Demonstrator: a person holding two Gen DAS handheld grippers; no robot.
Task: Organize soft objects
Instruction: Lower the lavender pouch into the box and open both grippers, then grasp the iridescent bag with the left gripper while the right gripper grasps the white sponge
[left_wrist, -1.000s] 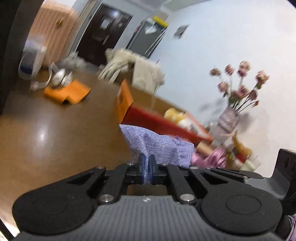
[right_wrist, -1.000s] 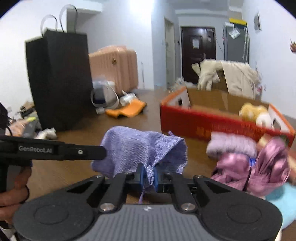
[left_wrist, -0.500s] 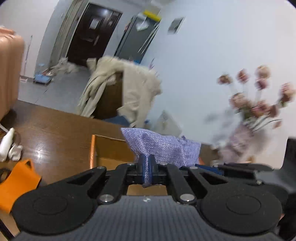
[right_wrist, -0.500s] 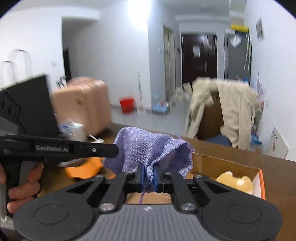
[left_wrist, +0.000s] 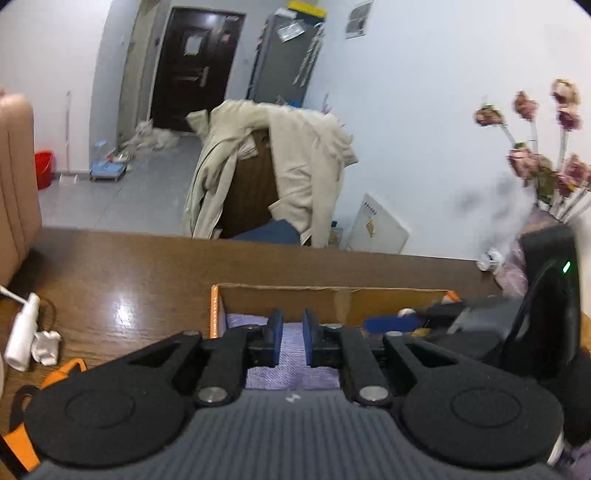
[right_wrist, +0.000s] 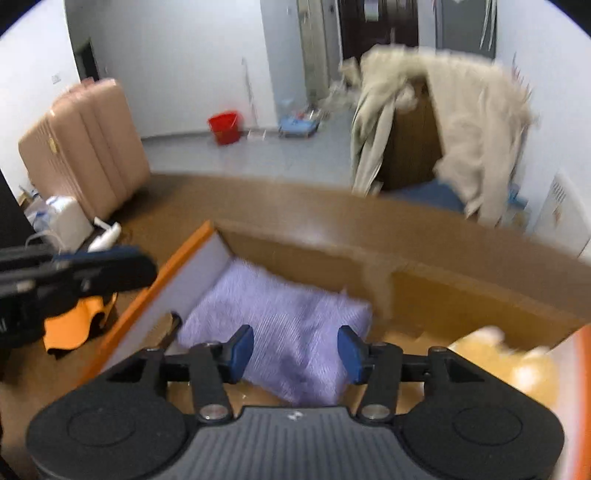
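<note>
A purple knitted cloth (right_wrist: 284, 328) lies flat in the left end of an open cardboard box (right_wrist: 461, 291) with orange sides. It also shows in the left wrist view (left_wrist: 291, 354), under my fingers. My right gripper (right_wrist: 295, 347) is open above the cloth, holding nothing. My left gripper (left_wrist: 292, 338) is open by a narrow gap just above the cloth, at the box's left end (left_wrist: 216, 314). A yellow plush toy (right_wrist: 513, 365) lies in the box's right part.
The box sits on a brown wooden table (left_wrist: 129, 280). A white spray bottle (left_wrist: 22, 339) and an orange bag (right_wrist: 74, 325) lie left of the box. A vase of dried pink flowers (left_wrist: 546, 170) stands at right. A chair with a beige coat (left_wrist: 280, 173) is behind the table.
Both grippers were shut on the purple cloth and carried it over the box. Now both have opened and the cloth lies in the box.
</note>
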